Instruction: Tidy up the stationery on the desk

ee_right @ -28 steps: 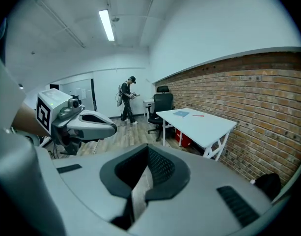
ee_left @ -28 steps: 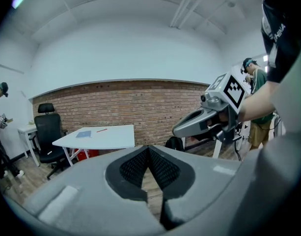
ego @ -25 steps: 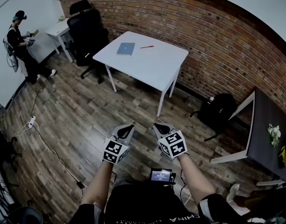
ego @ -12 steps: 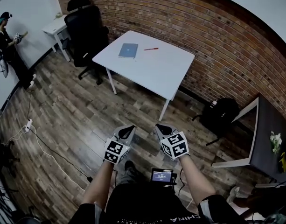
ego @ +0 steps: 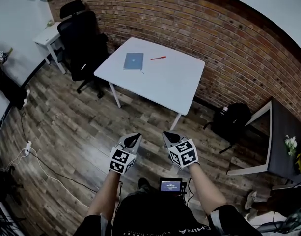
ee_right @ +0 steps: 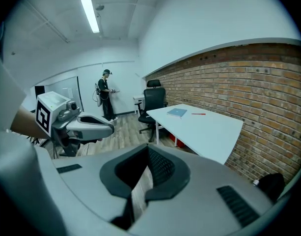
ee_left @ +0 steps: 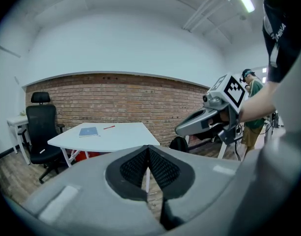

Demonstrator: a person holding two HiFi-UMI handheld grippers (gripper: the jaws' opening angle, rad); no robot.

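A white desk (ego: 160, 80) stands ahead by the brick wall, well beyond both grippers. On it lie a blue notebook (ego: 133, 61) and a red pen (ego: 158, 58) just right of the notebook. My left gripper (ego: 132, 140) and right gripper (ego: 170, 137) hang side by side over the wooden floor, both shut with nothing between the jaws. The left gripper view shows the desk (ee_left: 116, 137), the notebook (ee_left: 88, 131), the pen (ee_left: 109, 127) and the right gripper (ee_left: 209, 122). In the right gripper view the notebook (ee_right: 177, 112) and pen (ee_right: 198, 114) lie at the desk's far end.
A black office chair (ego: 81, 38) stands at the desk's left, with a small white table (ego: 44, 33) behind it. A black backpack (ego: 233, 119) leans by the wall at right, next to a dark table (ego: 283, 136). Cables and a power strip (ego: 26, 146) lie on the floor at left.
The view has swung slightly right and forward: the desk sits nearer and the person at far left has slid almost out of frame. Both grippers hold the same pose, still shut.
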